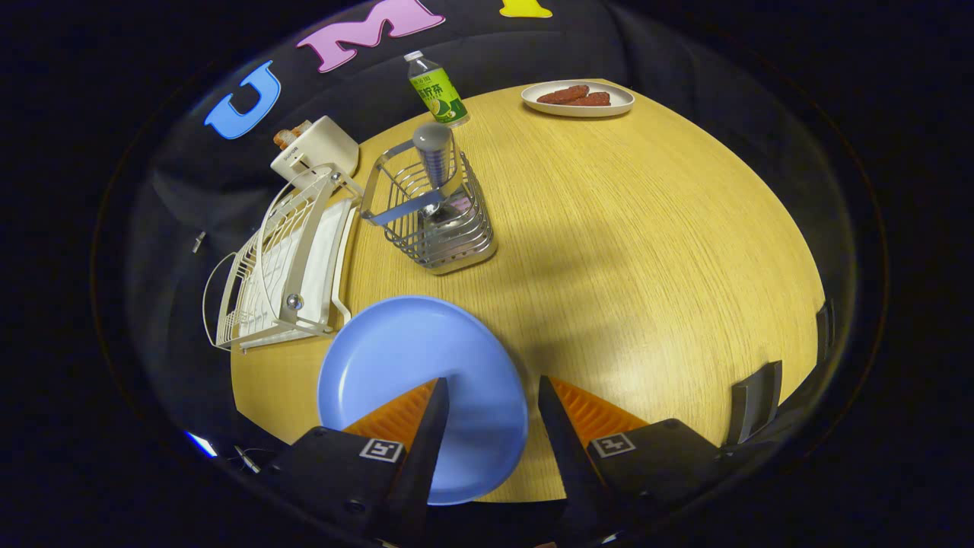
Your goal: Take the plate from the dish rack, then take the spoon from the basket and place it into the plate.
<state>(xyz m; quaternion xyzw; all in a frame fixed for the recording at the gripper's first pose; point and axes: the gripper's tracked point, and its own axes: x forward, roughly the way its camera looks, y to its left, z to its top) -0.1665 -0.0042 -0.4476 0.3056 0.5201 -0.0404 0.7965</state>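
The plate (411, 358) lies flat on the tabletop (624, 251), partly under and between the fingers of the hand-held gripper (493, 390), which stand apart, gripping nothing. Just beyond it stands the basket (437, 217) holding the spoon (434, 156); the rack (285, 262) sits beside them.

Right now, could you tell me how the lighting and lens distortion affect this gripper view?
Gripper view: the fisheye bows the wooden table edge and tilts the wire basket and dish rack; a soft shadow falls on the wood beside the basket and the blue plate; focus stays sharp; the open gripper hovers with its fingers over the plate's rim.
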